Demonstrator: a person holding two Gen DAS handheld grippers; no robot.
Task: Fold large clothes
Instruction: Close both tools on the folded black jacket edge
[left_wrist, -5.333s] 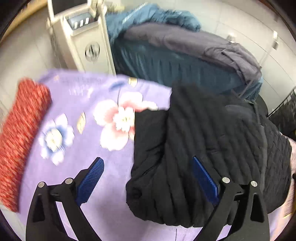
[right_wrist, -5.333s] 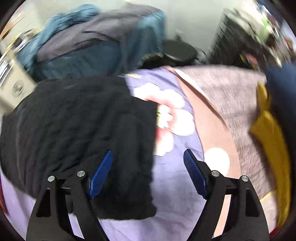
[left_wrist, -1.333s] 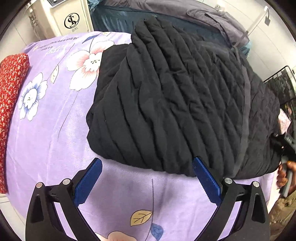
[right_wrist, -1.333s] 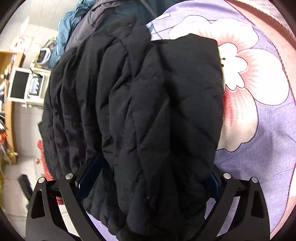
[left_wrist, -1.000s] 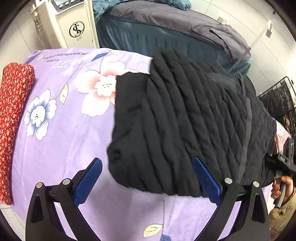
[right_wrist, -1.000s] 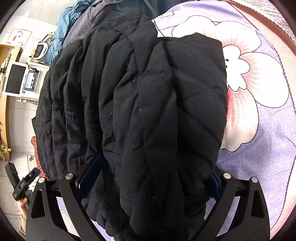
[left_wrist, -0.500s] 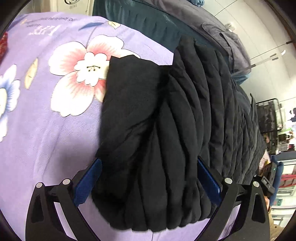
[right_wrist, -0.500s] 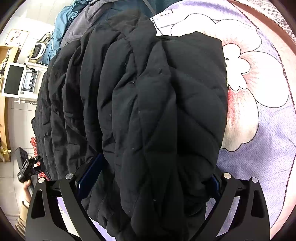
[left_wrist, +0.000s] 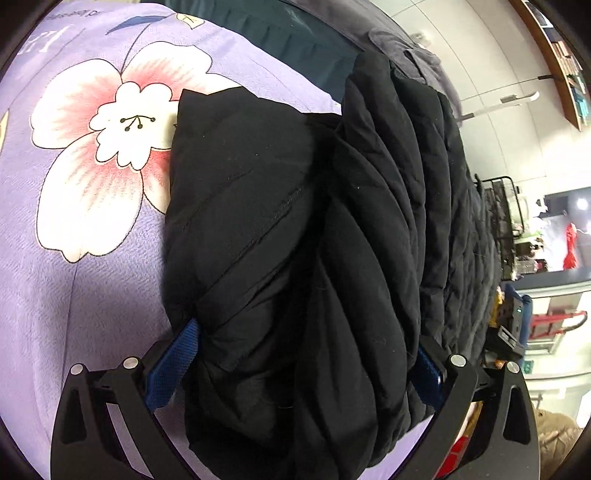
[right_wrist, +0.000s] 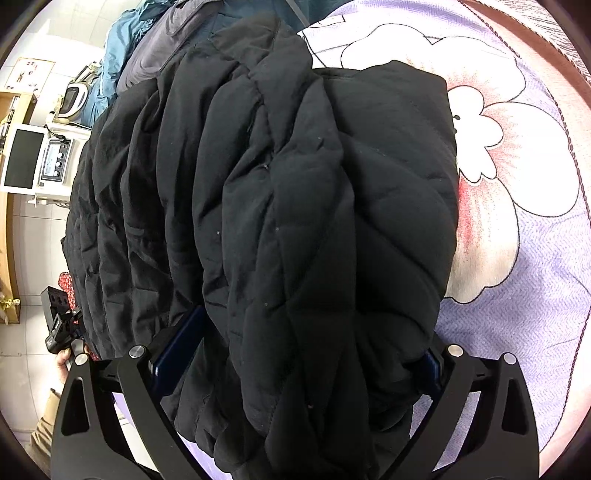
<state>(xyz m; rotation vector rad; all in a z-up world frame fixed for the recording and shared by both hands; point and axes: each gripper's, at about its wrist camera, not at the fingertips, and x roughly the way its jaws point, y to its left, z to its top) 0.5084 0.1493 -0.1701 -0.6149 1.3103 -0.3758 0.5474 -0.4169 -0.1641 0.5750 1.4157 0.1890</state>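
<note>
A black quilted jacket (left_wrist: 295, 229) lies bunched in thick folds on a purple flowered blanket (left_wrist: 81, 258). My left gripper (left_wrist: 295, 365) is open wide, and the jacket's near end fills the gap between its blue pads (left_wrist: 173, 362). In the right wrist view the same jacket (right_wrist: 288, 206) fills the frame. My right gripper (right_wrist: 295, 354) is also open wide, straddling the jacket's other end, with its blue pads (right_wrist: 177, 350) partly hidden by the fabric. Each gripper shows at the edge of the other's view.
A dark teal and grey bedding heap (left_wrist: 303, 33) lies beyond the blanket (right_wrist: 535, 258). A white machine with a screen (right_wrist: 37, 162) stands at the far left. A black wire rack (left_wrist: 498, 206) stands at the right.
My left gripper has pushed forward onto the jacket's end, which now sits between its fingers. My right gripper has stayed around the other end.
</note>
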